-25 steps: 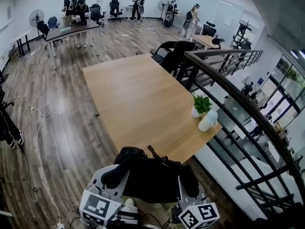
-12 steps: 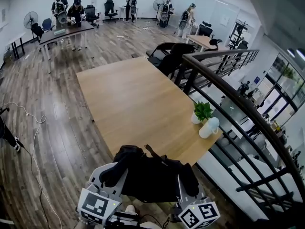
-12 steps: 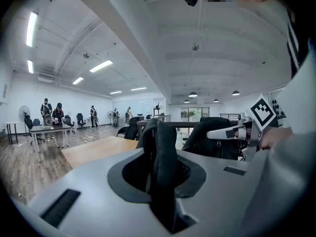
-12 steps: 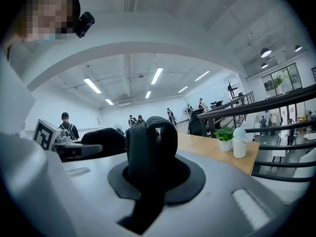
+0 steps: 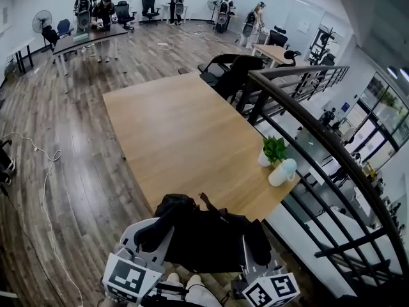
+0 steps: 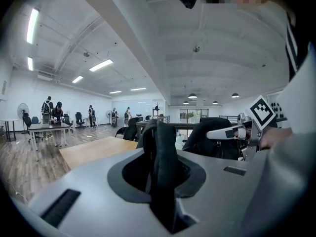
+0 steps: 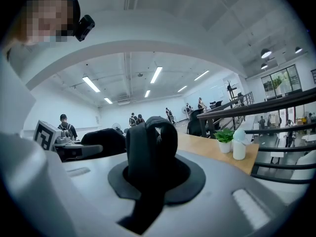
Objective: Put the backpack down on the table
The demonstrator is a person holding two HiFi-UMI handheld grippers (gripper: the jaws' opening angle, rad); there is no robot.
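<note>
1. One long, bare wooden table (image 5: 179,133) runs away from the person across a dark plank floor (image 5: 70,146), with a black railing (image 5: 307,126) along its right side.
2. Black office chairs (image 5: 223,72) stand at the table's far right corner. Several people (image 5: 102,8) work at other tables further back, near a standing fan (image 5: 42,22). A pale cable (image 5: 48,190) trails over the floor on the left.
3. The backpack (image 5: 204,235) is black, soft and slumped. It hangs between the two grippers at the table's near end and overlaps that edge in the head view; whether it touches the wood cannot be told.
4. The left gripper (image 6: 159,172) has its jaws pinched on a thick padded strap (image 6: 160,137) that stands upright between them.
5. The right gripper (image 7: 150,167) is clamped likewise on a looped black strap (image 7: 148,142).
6. Near the table's right front corner a white pot (image 5: 264,159) holds a small green plant (image 5: 275,147). A white bottle (image 5: 282,173) stands just beside it; what it holds cannot be seen.
</note>
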